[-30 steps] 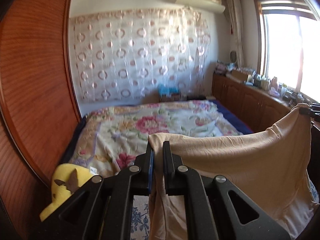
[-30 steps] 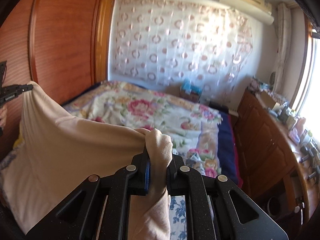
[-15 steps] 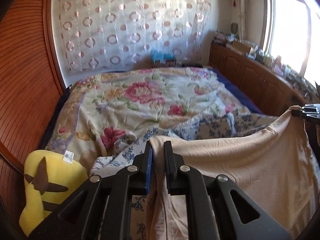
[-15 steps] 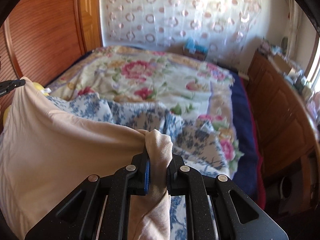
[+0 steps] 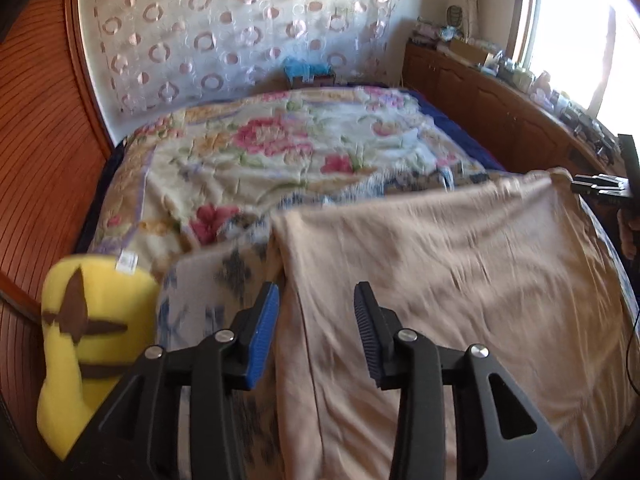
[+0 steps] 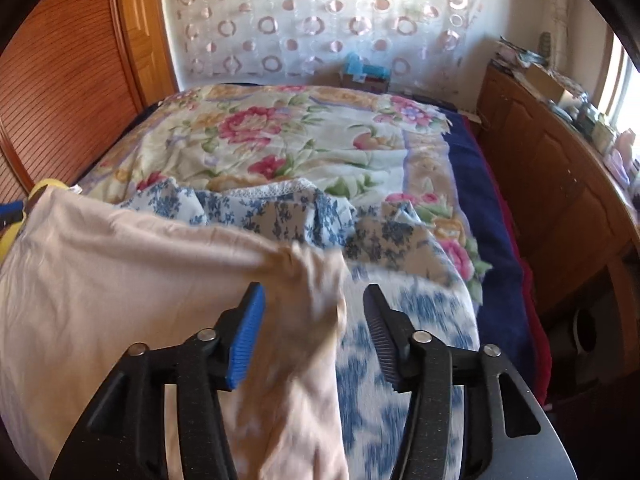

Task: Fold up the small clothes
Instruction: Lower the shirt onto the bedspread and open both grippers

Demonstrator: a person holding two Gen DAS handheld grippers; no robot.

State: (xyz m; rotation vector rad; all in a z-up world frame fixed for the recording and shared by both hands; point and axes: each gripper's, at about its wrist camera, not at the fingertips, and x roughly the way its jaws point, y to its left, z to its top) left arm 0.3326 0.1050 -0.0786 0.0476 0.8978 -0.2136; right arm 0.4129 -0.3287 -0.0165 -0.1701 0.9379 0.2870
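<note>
Left to right: wooden wardrobe [image 5: 36, 184]; one yellow plush [image 5: 88, 332] with a small white tag [image 5: 126, 261], print unreadable, at the bed's near left corner. Floral blanket [image 5: 280, 148] covers the bed. One blue-flowered cloth [image 6: 280, 216] lies on it, partly under one beige garment [image 5: 460, 264] spread across the near end. Left tongs [image 5: 316, 316] and right tongs [image 6: 314, 316]: jaws have just been opening, now apart, beige fabric between them, not pinched. Cluttered wooden cabinet [image 5: 500, 120] under the window on the right.
</note>
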